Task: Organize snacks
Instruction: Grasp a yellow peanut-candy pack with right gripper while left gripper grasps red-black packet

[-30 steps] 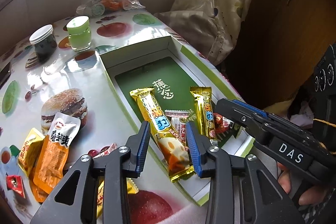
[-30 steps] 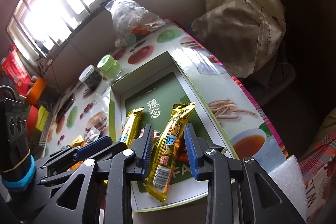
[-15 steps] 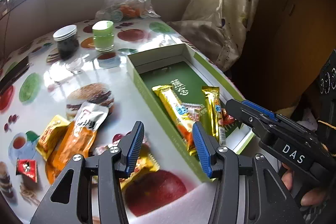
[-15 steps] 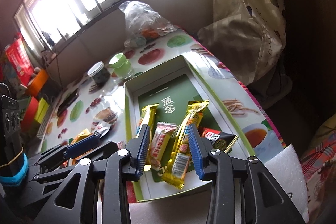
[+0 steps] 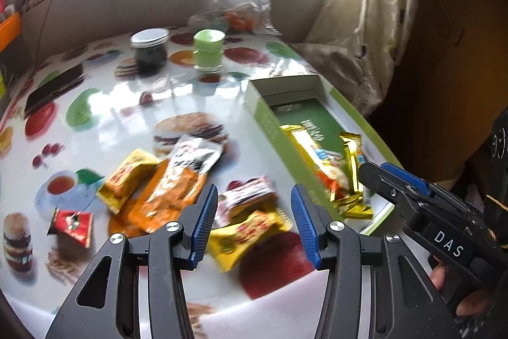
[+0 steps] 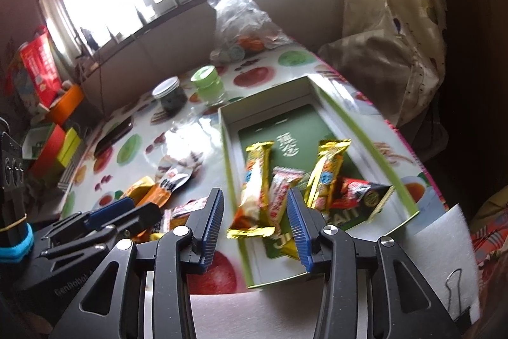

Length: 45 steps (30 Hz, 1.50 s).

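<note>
My left gripper (image 5: 254, 213) hovers open and empty over loose packets on the fruit-print table: a yellow packet (image 5: 247, 232), a pink one (image 5: 250, 193), an orange pouch (image 5: 168, 189), another yellow packet (image 5: 127, 177) and a small red one (image 5: 71, 224). To its right stands the green box (image 5: 270, 129), with my right gripper (image 5: 374, 177) at its near end. In the right wrist view the right gripper (image 6: 254, 212) has its jaws opening with nothing gripped. Below it the box (image 6: 266, 110) holds two gold bars (image 6: 255, 177) (image 6: 327, 170), a pink bar (image 6: 281, 189) and a red-black packet (image 6: 358, 193).
At the back of the table stand a dark jar (image 5: 149, 48), a green jar (image 5: 208, 50) and a plastic bag (image 5: 236, 5). A dark phone (image 5: 54, 88) lies at the left. A curtain (image 5: 358, 21) hangs right of the box. White foam (image 6: 438, 243) pads the table's front edge.
Both grippers have let go of their gold bars, which now lie in the box. Both have opened and drawn back; the left has swung left over the loose packets.
</note>
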Each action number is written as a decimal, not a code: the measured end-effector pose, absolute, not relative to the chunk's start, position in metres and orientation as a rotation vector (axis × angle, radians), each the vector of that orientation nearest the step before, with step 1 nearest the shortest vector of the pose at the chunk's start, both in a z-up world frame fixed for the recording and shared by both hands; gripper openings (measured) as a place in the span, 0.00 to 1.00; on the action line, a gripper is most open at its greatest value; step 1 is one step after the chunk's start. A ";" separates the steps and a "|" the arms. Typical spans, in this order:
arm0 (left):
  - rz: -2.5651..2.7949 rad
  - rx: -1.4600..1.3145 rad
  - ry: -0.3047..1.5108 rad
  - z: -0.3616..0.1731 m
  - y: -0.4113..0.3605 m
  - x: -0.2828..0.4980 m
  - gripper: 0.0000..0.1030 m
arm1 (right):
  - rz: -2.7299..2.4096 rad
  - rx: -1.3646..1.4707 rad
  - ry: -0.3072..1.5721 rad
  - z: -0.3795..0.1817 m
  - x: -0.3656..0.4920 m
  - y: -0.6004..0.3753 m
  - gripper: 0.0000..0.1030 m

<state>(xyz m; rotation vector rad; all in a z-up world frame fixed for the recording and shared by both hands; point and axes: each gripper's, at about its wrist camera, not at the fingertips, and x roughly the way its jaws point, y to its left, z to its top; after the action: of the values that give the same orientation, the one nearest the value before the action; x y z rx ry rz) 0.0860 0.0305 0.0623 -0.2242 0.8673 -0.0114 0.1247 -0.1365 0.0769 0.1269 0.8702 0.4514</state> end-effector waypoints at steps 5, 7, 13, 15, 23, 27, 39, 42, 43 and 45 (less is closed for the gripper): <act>0.041 -0.242 0.863 0.057 0.052 0.073 0.48 | 0.497 0.086 0.871 0.073 0.118 -0.117 0.40; 0.058 -0.252 0.864 0.056 0.062 0.070 0.48 | 0.511 0.069 0.877 0.071 0.116 -0.109 0.41; 0.138 -0.297 0.848 0.052 0.096 0.057 0.48 | 0.552 0.011 0.901 0.062 0.111 -0.085 0.42; 0.158 -0.306 0.846 0.050 0.105 0.053 0.48 | 0.558 -0.006 0.916 0.057 0.110 -0.078 0.43; 0.216 -0.343 0.860 0.039 0.131 0.041 0.48 | 0.571 -0.028 0.968 0.042 0.105 -0.053 0.45; 0.237 -0.359 0.865 0.035 0.143 0.037 0.48 | 0.537 -0.025 0.986 0.036 0.108 -0.048 0.46; 0.270 -0.400 0.865 0.027 0.166 0.030 0.48 | 0.533 -0.097 0.998 0.023 0.111 -0.022 0.52; 0.285 -0.406 0.867 0.026 0.172 0.028 0.48 | 0.546 -0.121 0.989 0.023 0.108 -0.022 0.53; 0.291 -0.407 0.868 0.026 0.174 0.027 0.48 | 0.551 -0.126 0.988 0.023 0.107 -0.022 0.53; 0.299 -0.408 0.869 0.025 0.178 0.025 0.48 | 0.567 -0.130 0.997 0.023 0.105 -0.024 0.53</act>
<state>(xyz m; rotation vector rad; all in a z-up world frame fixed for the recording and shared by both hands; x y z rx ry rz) 0.0253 0.1781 0.0246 -0.4083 0.8693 0.2990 0.1046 -0.0238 0.0232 -0.1303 0.9968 0.5667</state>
